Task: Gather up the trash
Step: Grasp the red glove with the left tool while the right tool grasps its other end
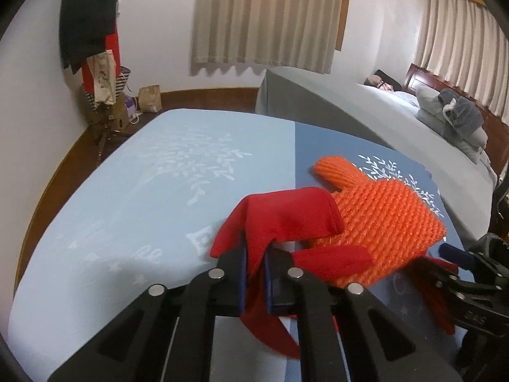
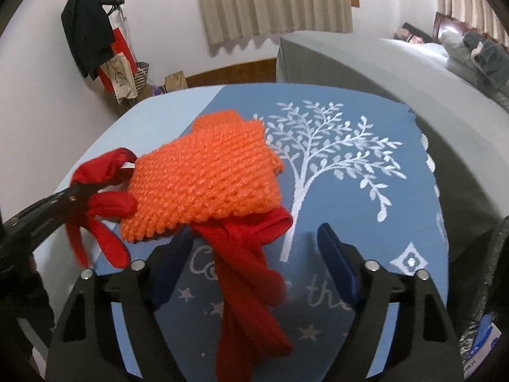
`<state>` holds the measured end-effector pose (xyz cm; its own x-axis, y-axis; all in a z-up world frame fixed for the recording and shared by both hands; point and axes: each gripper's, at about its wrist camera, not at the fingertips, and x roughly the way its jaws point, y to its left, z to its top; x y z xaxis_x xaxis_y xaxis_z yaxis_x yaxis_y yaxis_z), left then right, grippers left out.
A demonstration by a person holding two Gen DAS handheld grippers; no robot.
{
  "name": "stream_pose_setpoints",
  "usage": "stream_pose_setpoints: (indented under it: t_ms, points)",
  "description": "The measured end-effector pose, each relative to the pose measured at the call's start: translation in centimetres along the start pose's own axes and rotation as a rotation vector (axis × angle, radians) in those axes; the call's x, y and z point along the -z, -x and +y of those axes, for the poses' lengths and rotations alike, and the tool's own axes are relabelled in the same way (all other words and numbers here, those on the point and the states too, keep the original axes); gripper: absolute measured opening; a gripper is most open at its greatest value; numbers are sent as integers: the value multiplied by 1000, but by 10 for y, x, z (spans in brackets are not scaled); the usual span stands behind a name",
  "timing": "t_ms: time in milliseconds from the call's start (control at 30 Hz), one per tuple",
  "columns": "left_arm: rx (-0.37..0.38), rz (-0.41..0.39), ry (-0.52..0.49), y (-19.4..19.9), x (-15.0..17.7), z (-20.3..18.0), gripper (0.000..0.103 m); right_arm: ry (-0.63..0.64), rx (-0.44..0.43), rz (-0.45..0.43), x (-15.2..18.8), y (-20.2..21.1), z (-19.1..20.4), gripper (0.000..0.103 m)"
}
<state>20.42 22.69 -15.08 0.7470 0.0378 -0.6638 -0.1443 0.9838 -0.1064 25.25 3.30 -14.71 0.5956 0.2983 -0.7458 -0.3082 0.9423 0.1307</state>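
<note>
An orange knitted piece [image 1: 388, 222] [image 2: 206, 175] lies on the dark blue half of the tablecloth [image 2: 350, 197], on top of a red cloth [image 1: 286, 219] [image 2: 251, 273] whose strips stick out at both ends. My left gripper [image 1: 256, 248] is shut on a fold of the red cloth at the left end; it shows in the right wrist view as a black arm [image 2: 79, 191]. My right gripper [image 2: 254, 234] [image 1: 451, 254] stands open at the near edge of the orange piece. A red strip runs between its blue pads [image 2: 337, 254], which do not press on it.
The light blue half of the tablecloth [image 1: 143, 191] stretches left. A grey bed [image 1: 350, 105] with pillows stands behind on the right. A coat stand [image 1: 92, 31] with hanging bags and a paper bag [image 1: 149, 98] sit by the far wall. Some packaging [image 2: 483, 347] shows low right.
</note>
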Motion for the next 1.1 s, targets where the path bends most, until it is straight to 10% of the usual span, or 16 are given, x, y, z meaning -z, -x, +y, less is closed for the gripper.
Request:
stream_pose_setpoints:
  t_ms: [300,1100]
  points:
    - [10,22,-15,15,19,-10,9,-4,-68,25,5,2,3,13]
    - [67,2,-84,38,22,-51,9,-95,-18,-127,17,96,-41,12]
